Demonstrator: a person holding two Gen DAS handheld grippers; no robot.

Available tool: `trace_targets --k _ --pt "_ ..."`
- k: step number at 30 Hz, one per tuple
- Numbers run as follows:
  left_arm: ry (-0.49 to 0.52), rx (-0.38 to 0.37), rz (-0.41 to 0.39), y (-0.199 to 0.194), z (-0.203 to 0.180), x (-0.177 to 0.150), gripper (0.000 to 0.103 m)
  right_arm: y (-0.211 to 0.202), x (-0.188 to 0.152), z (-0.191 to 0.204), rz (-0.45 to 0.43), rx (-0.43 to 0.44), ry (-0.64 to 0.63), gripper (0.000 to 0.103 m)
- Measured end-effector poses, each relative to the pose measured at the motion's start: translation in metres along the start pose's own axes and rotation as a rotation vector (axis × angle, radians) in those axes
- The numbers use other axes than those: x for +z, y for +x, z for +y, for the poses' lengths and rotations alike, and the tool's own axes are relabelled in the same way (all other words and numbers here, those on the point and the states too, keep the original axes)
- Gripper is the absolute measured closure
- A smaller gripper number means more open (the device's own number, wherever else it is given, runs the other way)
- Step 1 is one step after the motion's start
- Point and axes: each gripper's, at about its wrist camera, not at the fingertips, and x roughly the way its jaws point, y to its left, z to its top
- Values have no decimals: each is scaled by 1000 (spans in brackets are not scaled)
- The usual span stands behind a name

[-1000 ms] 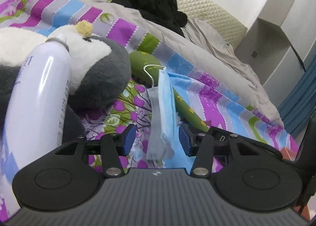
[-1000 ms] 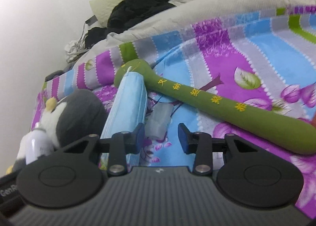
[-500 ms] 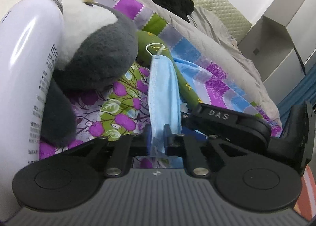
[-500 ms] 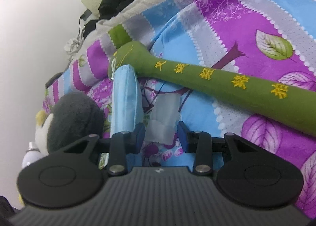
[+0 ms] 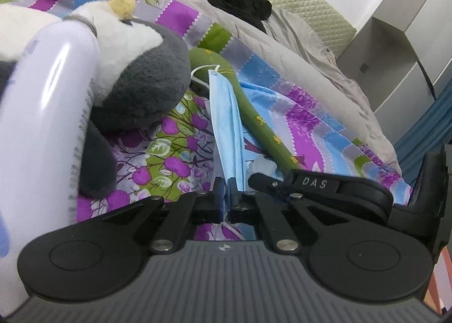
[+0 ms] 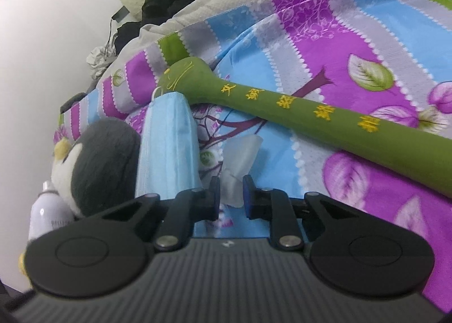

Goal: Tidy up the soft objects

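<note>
Low, left hand-held gripper (image 5: 225,194) (on mask (image 5: 227,128)).

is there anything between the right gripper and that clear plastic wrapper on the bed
Nothing visible does. The right gripper already has its two fingers on either side of the clear plastic wrapper, with a small gap on each side. The blue face mask lies just left of it, pinched by the left gripper.

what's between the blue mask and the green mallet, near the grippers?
A small clear plastic wrapper lies on the bedsheet between the blue mask and green mallet; clearest in the right wrist view.
</note>
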Motion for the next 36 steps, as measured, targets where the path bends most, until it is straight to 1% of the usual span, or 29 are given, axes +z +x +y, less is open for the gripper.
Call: trace_targets --k 4,11,15,21,25,30,36 --pt "-13 -15 6 -21 -4 -4 101 -22 -9 1 -3 -19 -17 83" --pt "20 -38 5 -66 -26 -12 101 -68 -25 4 -14 -46 -37 83" --pt "22 -56 5 -96 -35 -20 101 -98 -34 7 -25 -54 -48 83" --pt "24 -44 43 -135 -45 -40 101 -132 -55 10 -5 -42 -55 83" --pt "57 -27 51 -162 -54 -54 101 -155 -71 11 11 -42 -65 83" --pt "37 -40 67 -190 -57 -71 101 -182 -87 9 24 -51 -92 83" --pt "70 -39 74 -220 -69 -97 101 -215 -104 8 18 -48 -122 83"
